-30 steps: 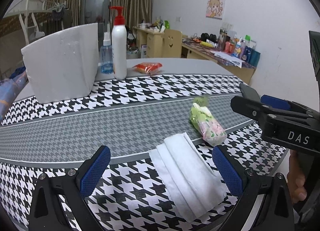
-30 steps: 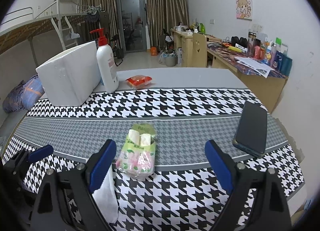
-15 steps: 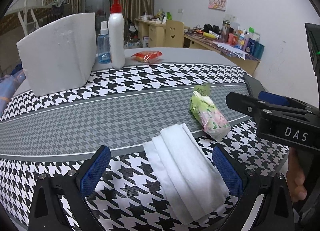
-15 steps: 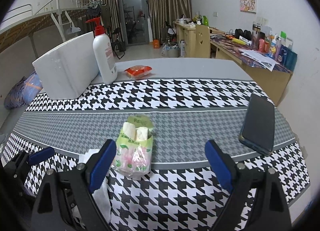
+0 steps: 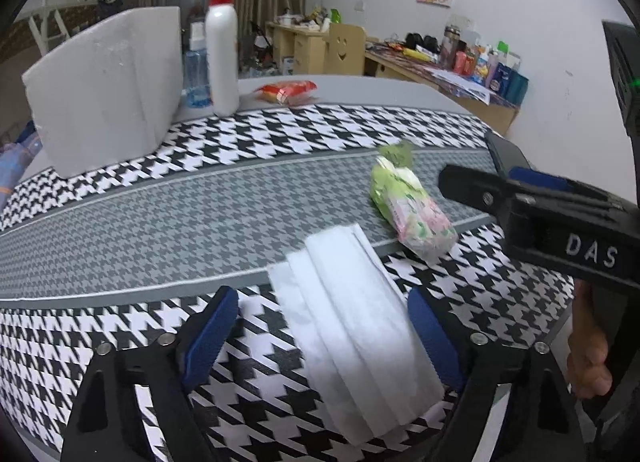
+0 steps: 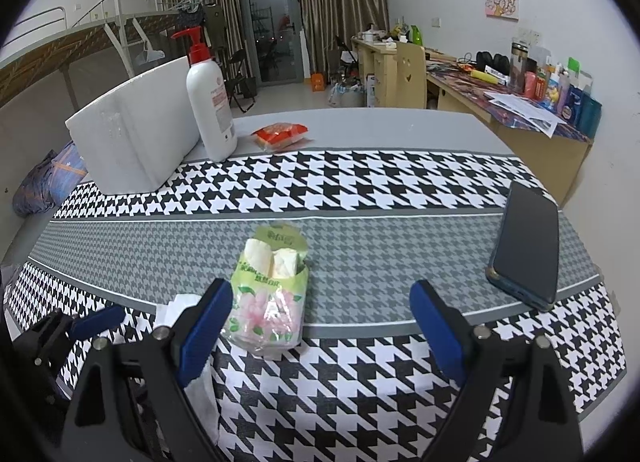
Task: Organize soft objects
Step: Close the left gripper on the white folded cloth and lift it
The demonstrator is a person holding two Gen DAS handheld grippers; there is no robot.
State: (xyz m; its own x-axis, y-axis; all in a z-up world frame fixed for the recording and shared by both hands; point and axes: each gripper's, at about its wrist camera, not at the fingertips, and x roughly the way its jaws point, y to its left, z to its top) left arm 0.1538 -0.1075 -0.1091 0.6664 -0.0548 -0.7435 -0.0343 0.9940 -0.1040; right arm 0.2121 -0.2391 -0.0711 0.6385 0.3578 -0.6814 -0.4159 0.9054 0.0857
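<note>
A folded white cloth (image 5: 352,318) lies on the houndstooth tablecloth, between the open fingers of my left gripper (image 5: 324,326); only its edge (image 6: 180,304) shows in the right wrist view. A green and pink tissue pack (image 5: 412,209) lies just beyond it, to the right. In the right wrist view the pack (image 6: 268,294) sits close to the left finger of my open, empty right gripper (image 6: 322,322). The right gripper (image 5: 532,213) shows from the side in the left wrist view.
A white foam box (image 6: 136,133), a white pump bottle (image 6: 210,101) and a red snack packet (image 6: 280,133) stand at the table's far side. A blue spray bottle (image 5: 196,73) is behind them. A dark phone (image 6: 528,246) lies at the right edge.
My left gripper has moved forward and lower over the white cloth, which now lies between its fingers. My right gripper has moved closer to the tissue pack.
</note>
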